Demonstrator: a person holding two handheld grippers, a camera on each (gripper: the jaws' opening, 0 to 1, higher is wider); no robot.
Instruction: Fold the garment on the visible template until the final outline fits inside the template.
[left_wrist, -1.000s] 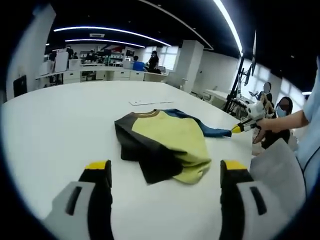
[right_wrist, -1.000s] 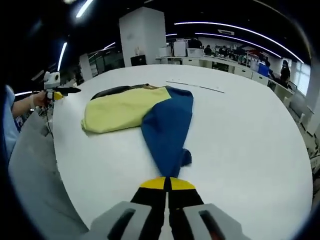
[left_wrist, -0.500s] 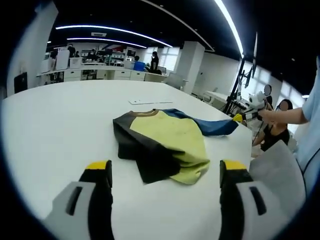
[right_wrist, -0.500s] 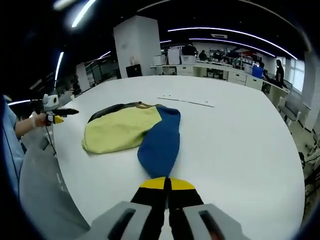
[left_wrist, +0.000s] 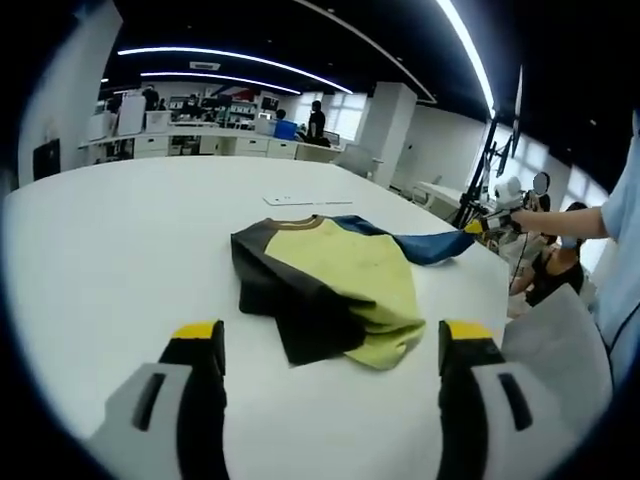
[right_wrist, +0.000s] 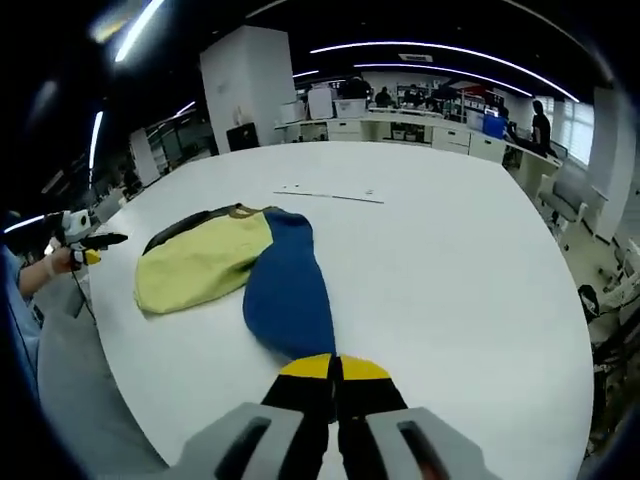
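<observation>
white table (left_wrist: 120, 240) carries a yellow, black and blue garment (left_wrist: 330, 285) and a flat strip (right_wrist: 330, 194)

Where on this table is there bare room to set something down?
The white table is bare between the shirt and the open left gripper, and beyond the paper strip. It is crowded where the right gripper lifts the blue sleeve.
</observation>
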